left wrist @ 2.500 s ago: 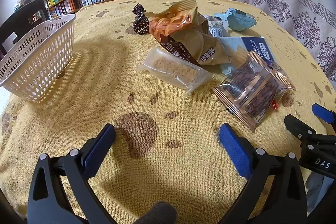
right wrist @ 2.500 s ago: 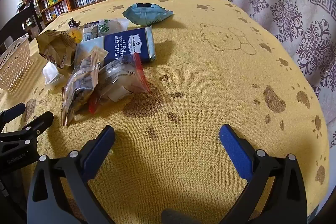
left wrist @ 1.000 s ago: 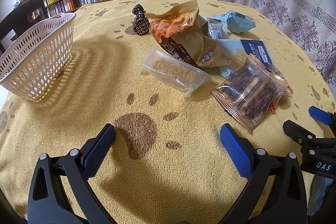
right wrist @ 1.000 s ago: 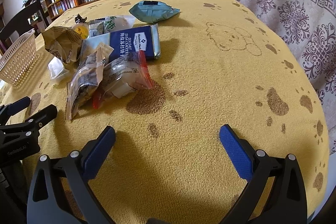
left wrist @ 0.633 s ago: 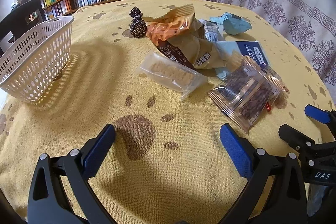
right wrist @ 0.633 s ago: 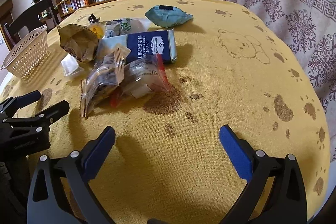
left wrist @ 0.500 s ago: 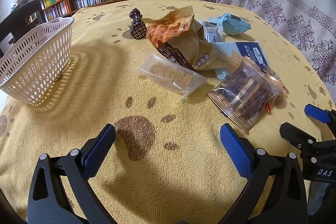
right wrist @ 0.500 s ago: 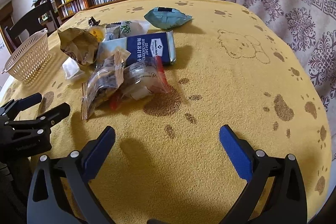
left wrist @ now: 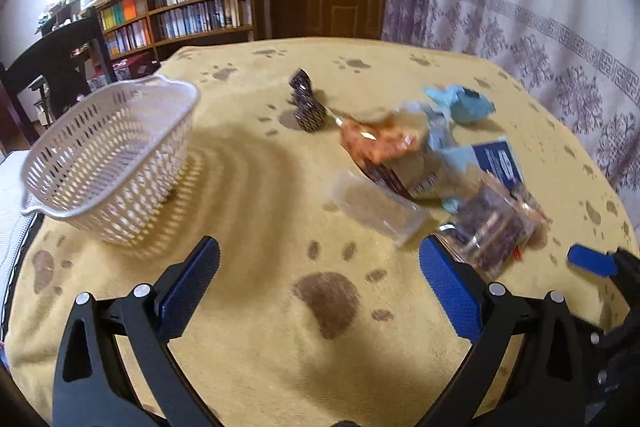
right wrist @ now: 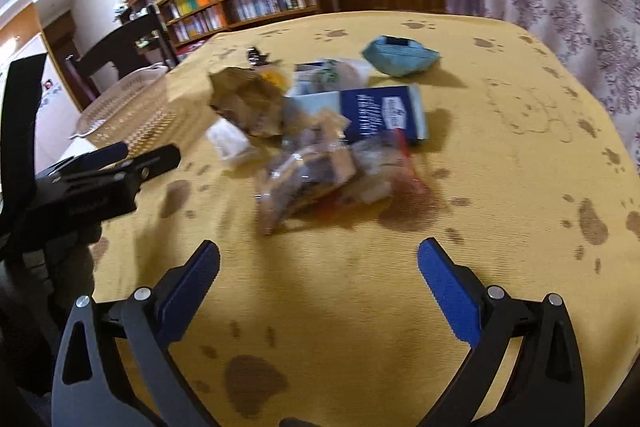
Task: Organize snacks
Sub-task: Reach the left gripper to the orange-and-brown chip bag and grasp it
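So, white plastic basket (left wrist: 108, 163) is sitting on the yellow paw-print tablecloth (left wrist: 256, 187), lattice walls, flared rim, nothing showing inside it. Snack pile is lying well right of the basket, all on the cloth, none in it. Nearest the basket: a dark dotted twist-wrapped sweet (left wrist: 306, 107), standing alone. Further right of the basket, a crumpled brown-and-orange paper-look bag (left wrist: 384, 147) is overlapping a clear flat wrapper holding a tan bar (left wrist: 376, 211). Beyond those, a glossy clear pouch of dark pieces (left wrist: 492, 231), a navy cracker pack (right wrist: 384, 115) with a flat rectangular face, and a puffy light-blue packet (right wrist: 400, 57) farthest from the basket. A red-edged clear bag (right wrist: 384, 167) is lying against the pouch. Both views are motion-blurred, so print is unreadable.

Left gripper (left wrist: 318, 277) is hovering just right of the basket, blue pads spread wide, gripping nothing. Right gripper (right wrist: 318, 277) is hovering on the pile's far side from the basket, jaws also spread, empty.
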Demonstrator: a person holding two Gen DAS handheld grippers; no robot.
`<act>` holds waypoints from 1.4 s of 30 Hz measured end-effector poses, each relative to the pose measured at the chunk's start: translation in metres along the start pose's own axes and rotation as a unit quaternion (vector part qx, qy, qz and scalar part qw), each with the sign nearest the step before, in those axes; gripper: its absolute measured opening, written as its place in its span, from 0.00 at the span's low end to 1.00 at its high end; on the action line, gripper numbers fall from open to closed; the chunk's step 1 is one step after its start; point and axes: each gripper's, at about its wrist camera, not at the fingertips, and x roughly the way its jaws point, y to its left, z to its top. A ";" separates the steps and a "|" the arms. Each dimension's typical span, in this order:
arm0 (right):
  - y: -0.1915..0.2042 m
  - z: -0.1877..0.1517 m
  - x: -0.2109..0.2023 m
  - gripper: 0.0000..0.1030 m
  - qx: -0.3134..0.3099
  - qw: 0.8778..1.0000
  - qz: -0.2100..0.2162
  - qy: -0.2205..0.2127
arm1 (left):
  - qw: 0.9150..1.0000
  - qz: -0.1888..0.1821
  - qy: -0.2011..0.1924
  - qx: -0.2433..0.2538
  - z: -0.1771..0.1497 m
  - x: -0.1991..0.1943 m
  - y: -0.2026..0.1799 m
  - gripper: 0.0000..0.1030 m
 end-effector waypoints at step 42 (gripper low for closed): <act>-0.015 0.001 0.010 0.95 0.044 0.999 0.011 0.011 | 0.984 -0.177 0.008 -0.033 0.058 0.076 -0.016 0.63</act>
